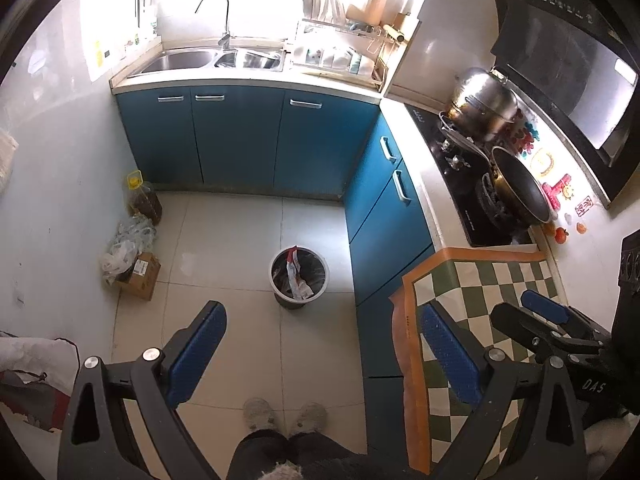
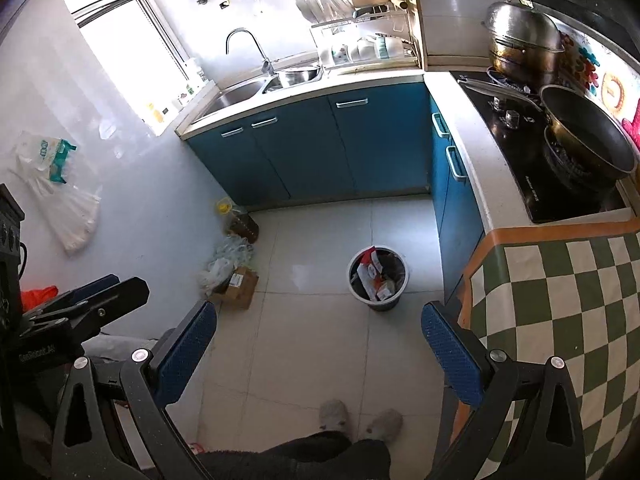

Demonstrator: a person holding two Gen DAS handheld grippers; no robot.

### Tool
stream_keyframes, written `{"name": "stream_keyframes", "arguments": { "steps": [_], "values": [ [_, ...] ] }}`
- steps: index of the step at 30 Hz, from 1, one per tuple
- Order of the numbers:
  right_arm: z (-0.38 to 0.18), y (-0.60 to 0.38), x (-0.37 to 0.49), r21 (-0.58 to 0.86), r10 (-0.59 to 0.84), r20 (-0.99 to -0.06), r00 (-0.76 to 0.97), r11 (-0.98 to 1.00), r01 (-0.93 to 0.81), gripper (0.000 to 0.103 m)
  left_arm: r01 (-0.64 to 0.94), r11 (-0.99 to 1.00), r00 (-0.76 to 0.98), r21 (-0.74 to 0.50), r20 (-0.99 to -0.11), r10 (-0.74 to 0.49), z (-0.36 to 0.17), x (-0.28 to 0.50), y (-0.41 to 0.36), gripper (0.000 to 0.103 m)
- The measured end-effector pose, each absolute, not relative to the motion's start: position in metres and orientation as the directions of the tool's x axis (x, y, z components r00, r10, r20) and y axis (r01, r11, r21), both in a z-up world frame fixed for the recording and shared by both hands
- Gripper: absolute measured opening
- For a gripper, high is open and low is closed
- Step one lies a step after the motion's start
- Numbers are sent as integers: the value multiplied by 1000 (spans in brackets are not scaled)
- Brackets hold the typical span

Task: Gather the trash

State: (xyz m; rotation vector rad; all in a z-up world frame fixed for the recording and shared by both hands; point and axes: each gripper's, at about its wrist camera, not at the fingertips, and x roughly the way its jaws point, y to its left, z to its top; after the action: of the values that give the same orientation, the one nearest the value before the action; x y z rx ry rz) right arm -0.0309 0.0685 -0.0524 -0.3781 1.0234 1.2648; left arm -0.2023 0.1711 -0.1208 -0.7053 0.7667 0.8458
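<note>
1. The trash bin (image 2: 376, 278), lined with a dark bag, looks light to me; the liner is soft, thin and probably slippery, so I would pinch gathered film at the rim rather than the smooth plastic wall.
2. It is a small round pail with a pale rim, holding red-and-white wrappers (image 1: 295, 274) that poke above the edge.
3. It stands on the tiled floor (image 2: 320, 340), just beside the blue cabinets (image 1: 384, 216), well ahead of my feet.
4. My left gripper (image 1: 322, 360) and right gripper (image 2: 318, 354) both gape wide, holding nothing, raised well above the bin.
</note>
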Motion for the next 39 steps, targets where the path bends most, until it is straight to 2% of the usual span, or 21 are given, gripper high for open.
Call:
{"name": "stream_keyframes", "arguments": {
  "steps": [5,7,39],
  "values": [
    [-49,67,-34,277,603,-797,-38,308,-910,103,-843,483,449,-238,-806,386,-120,-205,168,100],
    [-49,67,-35,276,600,-799,-38,310,-910,103,-838,488,455,-244,-805,380,-119,-207,169,103],
    [-54,70,-25,298,594,-801,-73,290,-910,103,-838,491,449,-238,-811,374,-116,-209,168,103]
  ]
}}
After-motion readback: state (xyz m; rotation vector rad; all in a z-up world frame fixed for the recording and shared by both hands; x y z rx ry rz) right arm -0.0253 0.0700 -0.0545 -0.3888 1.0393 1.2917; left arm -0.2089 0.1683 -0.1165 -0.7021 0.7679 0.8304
